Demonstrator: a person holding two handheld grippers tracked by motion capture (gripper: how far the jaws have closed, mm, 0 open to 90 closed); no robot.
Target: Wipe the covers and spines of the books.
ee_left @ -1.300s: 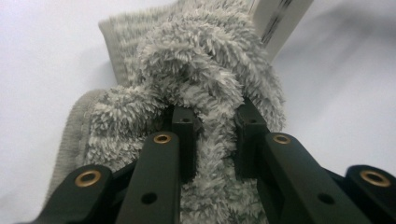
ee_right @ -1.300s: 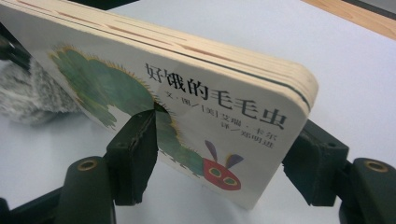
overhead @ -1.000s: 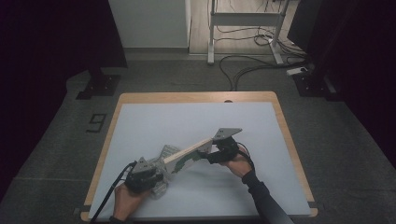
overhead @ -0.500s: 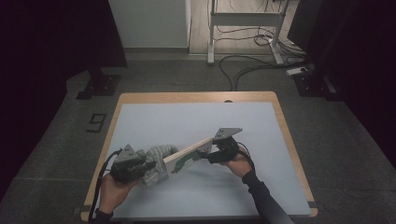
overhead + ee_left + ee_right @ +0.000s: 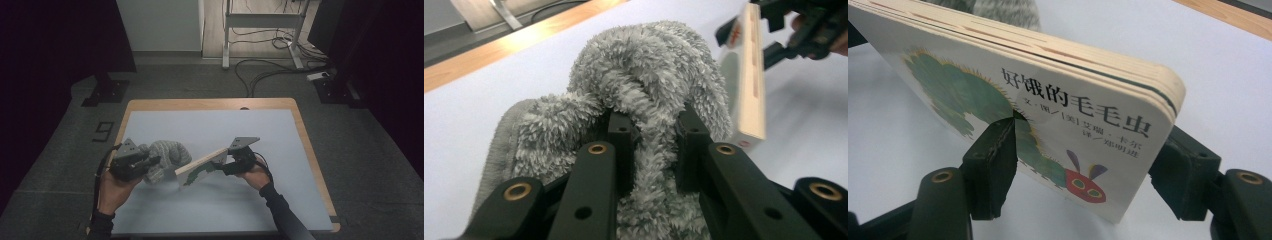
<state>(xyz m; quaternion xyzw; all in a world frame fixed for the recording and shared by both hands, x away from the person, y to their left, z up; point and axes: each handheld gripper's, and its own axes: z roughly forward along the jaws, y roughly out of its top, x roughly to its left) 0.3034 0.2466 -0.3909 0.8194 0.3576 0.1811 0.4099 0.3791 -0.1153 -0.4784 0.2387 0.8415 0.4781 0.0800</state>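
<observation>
Gripping a grey fluffy cloth point(image 5: 649, 90) with our left gripper point(image 5: 131, 164), we are pinching its pile between the closed fingers point(image 5: 620, 135), above the bench point(image 5: 200, 125). Our right gripper point(image 5: 235, 162) is clamping a board book point(image 5: 1048, 115) (a caterpillar on its cover) between its fingers point(image 5: 993, 155), tilted above the bench, its far end just beside the cloth.

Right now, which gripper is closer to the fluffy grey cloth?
Left. The left gripper is clamped on the grey cloth; the right gripper holds the board book beside it.
</observation>
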